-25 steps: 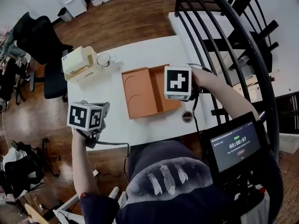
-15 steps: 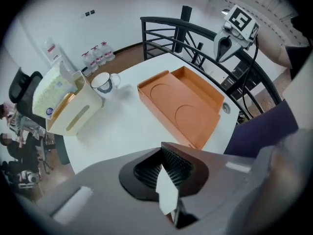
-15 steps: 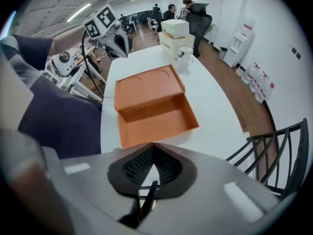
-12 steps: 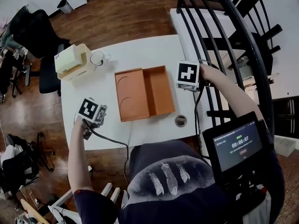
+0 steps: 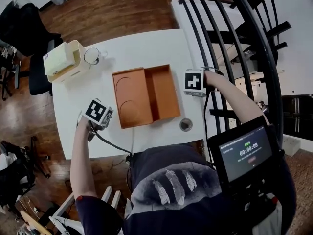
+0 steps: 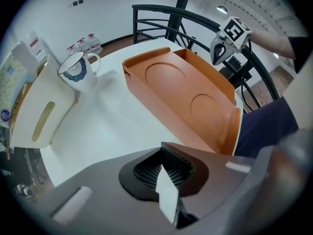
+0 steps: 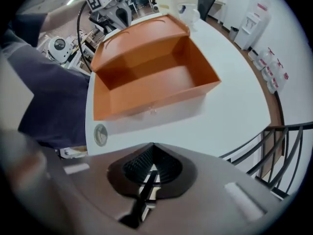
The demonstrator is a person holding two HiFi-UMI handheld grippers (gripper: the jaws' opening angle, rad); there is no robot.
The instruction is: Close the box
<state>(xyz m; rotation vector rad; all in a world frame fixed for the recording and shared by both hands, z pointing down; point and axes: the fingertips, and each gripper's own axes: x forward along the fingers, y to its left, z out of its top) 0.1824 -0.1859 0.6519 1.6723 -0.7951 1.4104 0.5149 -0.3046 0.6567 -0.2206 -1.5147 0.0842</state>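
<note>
The orange box [image 5: 164,92] lies open on the white table [image 5: 146,45], its lid [image 5: 128,98] folded flat to the left with two round embossings. My left gripper [image 5: 100,114] sits near the table's front left, clear of the lid, jaws shut and empty. In the left gripper view the gripper [image 6: 166,180] faces the lid [image 6: 181,92] from a short distance. My right gripper [image 5: 193,81] hovers just right of the box, apart from it, shut and empty. In the right gripper view the gripper [image 7: 149,180] looks at the box's near wall [image 7: 151,94].
A cream container [image 5: 61,60] and a mug [image 5: 92,56] stand at the table's far left. A small round disc [image 5: 186,125] lies near the front edge, right of the box. A black railing [image 5: 225,43] runs close along the table's right side. A black chair [image 5: 24,28] stands at left.
The right gripper has moved from above the box's right edge to beside it on the right. The left gripper has dropped lower, toward the table. The box stays open.
</note>
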